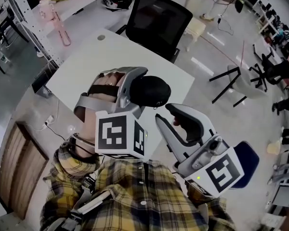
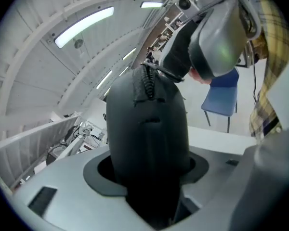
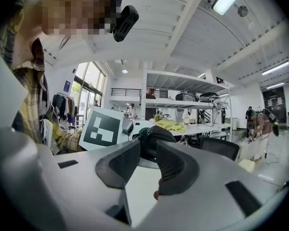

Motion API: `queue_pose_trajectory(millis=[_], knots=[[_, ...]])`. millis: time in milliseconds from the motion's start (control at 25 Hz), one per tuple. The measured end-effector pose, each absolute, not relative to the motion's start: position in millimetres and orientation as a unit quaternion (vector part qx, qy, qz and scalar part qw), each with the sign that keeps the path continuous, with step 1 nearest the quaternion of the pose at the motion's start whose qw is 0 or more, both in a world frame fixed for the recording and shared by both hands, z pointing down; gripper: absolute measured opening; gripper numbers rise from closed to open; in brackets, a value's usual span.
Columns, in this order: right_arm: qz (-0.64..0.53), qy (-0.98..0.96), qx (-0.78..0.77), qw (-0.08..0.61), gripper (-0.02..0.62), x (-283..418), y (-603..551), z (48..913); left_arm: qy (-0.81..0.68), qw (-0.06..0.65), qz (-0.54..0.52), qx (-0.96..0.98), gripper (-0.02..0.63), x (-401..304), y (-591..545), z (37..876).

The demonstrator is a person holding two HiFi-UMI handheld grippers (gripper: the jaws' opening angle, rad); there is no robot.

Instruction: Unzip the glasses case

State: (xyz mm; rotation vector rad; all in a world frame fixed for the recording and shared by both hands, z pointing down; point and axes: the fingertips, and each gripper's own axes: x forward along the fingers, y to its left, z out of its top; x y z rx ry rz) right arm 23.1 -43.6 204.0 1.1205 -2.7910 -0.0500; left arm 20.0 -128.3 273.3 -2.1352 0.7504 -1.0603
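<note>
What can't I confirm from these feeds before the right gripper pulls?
- Zipper pull: the head view shows the glasses case only as a dark blob, too small; in the right gripper view the right gripper's own jaws cover it.
- Case's lower end: left gripper view, sunk between the left gripper's jaws.
- Whether the right jaws touch the case: no view settles it.

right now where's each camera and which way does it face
Head view: on the head, steeply down onto shirt, left gripper, right gripper, table.
Left gripper view: on that gripper, facing up past its clamped glasses case to the ceiling.
Right gripper view: on that gripper, level through open jaws; shirt at left.
Shared: all show the case.
</note>
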Motion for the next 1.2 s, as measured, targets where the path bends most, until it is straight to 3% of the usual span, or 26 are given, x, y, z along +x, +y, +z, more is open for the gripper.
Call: queue_pose_trajectory(millis=[440,760,920,1200], knots=[[0.021,-0.898,0.435,0.058,0.086,33.0,-61.1,214.6,0.332,0.412,-0.477,-0.701,0.265,8.1,-147.7,263.3],[0.003,-0.868,0.49,0.079,0.083,40.6,-69.8,221.0,0.351,0.409,-0.502,-0.676,0.265,8.3,-152.5,265.1],[-0.004,-0.862,0.501,0.084,0.026,43.1,-72.6,222.5,0.347,0.397,-0.504,-0.684,0.265,9.8,-154.3,270.8],[-0.003,-0.863,0.497,0.087,0.025,49.5,-70.6,227.5,0.331,0.379,-0.503,-0.703,0.265,14.5,-154.7,284.3]])
